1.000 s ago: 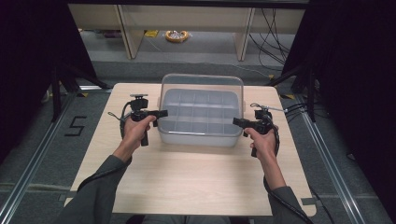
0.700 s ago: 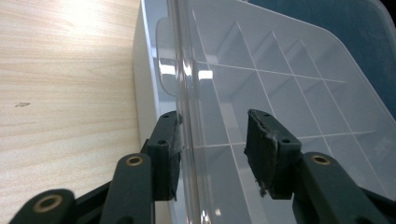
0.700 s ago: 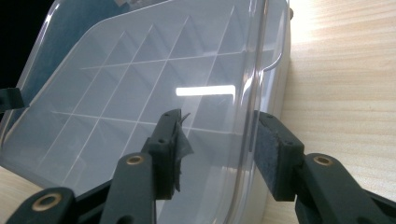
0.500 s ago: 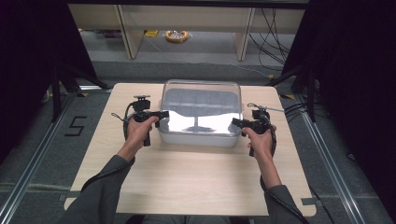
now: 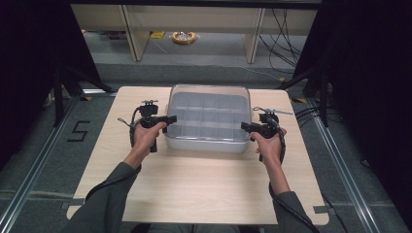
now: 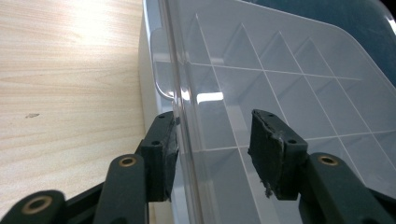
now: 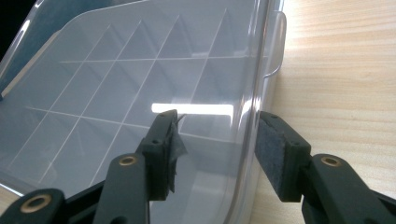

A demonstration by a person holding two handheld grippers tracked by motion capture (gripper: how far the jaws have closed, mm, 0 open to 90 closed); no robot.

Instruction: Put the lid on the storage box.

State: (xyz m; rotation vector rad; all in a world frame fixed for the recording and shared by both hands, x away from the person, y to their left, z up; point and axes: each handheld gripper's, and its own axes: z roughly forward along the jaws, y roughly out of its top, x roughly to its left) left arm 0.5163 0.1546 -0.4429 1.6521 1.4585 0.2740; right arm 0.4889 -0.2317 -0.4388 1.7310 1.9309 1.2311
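A clear plastic box (image 5: 208, 121) with a grid of compartments and a clear lid sits in the middle of the table. My left gripper (image 5: 170, 118) is at its left side and my right gripper (image 5: 244, 126) at its right side. In the left gripper view the left gripper (image 6: 217, 156) is open, and the lid's rim (image 6: 180, 116) runs between the jaws, close to the left pad. In the right gripper view the right gripper (image 7: 219, 156) is open astride the lid's rim (image 7: 252, 121), which lies near the right pad. The compartments look empty.
The light wooden table (image 5: 204, 194) extends toward the person in front of the box. Beyond its far edge are shelf legs (image 5: 131, 34), cables (image 5: 286, 34) and a small coil on the floor (image 5: 183, 37). Dark curtains stand at both sides.
The lid's far edge sits slightly lower than one second ago. A bright glare on the lid half a second ago has gone. Both grippers have hardly moved.
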